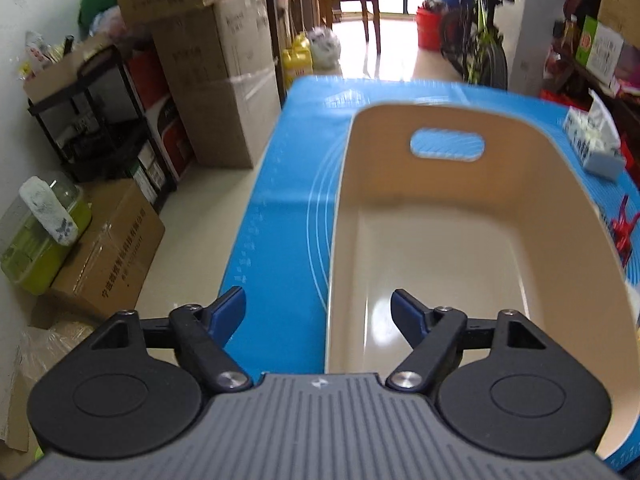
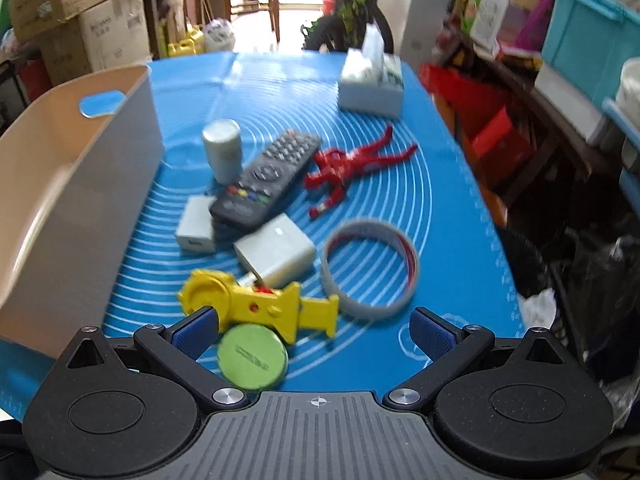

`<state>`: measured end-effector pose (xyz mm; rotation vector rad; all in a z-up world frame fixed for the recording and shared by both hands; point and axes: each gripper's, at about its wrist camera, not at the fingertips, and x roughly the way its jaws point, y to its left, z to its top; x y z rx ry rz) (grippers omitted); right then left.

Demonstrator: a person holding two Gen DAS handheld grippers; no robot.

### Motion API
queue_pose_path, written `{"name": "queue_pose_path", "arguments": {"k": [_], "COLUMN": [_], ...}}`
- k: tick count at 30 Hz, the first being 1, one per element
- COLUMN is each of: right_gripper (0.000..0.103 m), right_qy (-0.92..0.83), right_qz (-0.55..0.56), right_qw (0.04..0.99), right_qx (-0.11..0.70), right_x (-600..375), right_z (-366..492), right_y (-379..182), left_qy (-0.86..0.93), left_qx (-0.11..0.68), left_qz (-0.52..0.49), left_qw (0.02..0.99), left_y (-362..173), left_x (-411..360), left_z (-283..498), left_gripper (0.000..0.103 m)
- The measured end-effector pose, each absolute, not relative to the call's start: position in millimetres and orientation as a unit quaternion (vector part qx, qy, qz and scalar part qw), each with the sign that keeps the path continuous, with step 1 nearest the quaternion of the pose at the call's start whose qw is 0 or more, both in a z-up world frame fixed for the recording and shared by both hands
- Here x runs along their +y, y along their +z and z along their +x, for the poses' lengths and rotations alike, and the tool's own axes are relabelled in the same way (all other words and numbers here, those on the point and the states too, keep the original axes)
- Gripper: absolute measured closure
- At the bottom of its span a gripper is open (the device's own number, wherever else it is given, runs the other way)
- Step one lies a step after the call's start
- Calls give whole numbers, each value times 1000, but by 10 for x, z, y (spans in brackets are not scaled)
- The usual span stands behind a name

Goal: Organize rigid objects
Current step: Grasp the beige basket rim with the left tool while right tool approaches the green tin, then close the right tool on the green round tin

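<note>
Bin [image 1: 460, 216] sits empty under the left gripper [image 1: 318, 308], jaws apart on nothing. Right gripper [image 2: 314, 328] is nearer the clutter just right of the bin, jaws wide and empty: green round tin [image 2: 253, 360] lies between them, toward the left finger, with the yellow toy [image 2: 260, 306] just beyond, long axis crosswise.

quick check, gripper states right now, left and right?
Left gripper: open, holding nothing, astride the beige plastic bin wall.
Right gripper: open, holding nothing, above the round green tin.

Beige bin [image 1: 460, 216] (empty) beside clutter [image 2: 264, 208]
</note>
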<state>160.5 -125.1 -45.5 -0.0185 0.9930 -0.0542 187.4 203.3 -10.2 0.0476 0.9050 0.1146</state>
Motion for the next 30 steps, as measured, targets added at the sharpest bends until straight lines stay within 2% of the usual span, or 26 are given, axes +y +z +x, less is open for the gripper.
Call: {"name": "queue_pose_path", "arguments": {"k": [2, 4, 5, 7, 10, 14, 16, 30], "right_gripper": [2, 2, 2, 2, 2, 2, 3, 21], "right_qy": [-24, -23, -19, -14, -9, -2, 0, 18], "right_qz": [-8, -7, -2, 6, -1, -2, -1, -20], "right_qw": [876, 871, 869, 864, 861, 855, 852, 841], "right_qx": [481, 491, 495, 502, 509, 518, 523, 541], "right_x": [-1262, -1253, -1246, -1211, -1143, -1100, -1090, -969], "right_z": [1598, 1605, 1609, 1616, 1629, 1658, 1670, 1788], "right_y": [-515, -565, -594, -645, -704, -767, -795, -920], "left_qy": [49, 50, 53, 52, 42, 37, 28, 21], "left_qx": [447, 454, 456, 464, 474, 477, 478, 476], "left_qz": [25, 24, 23, 17, 7, 9, 1, -16], "left_qw": [893, 889, 888, 884, 879, 878, 878, 879], "left_y": [-155, -187, -203, -233, -263, -270, -273, -263], "left_x": [2050, 2081, 2097, 2129, 2137, 2113, 2106, 2136], "left_z": [1856, 1851, 1850, 1854, 1860, 1864, 1865, 1859], "left_gripper": [32, 46, 50, 69, 80, 84, 97, 99]}}
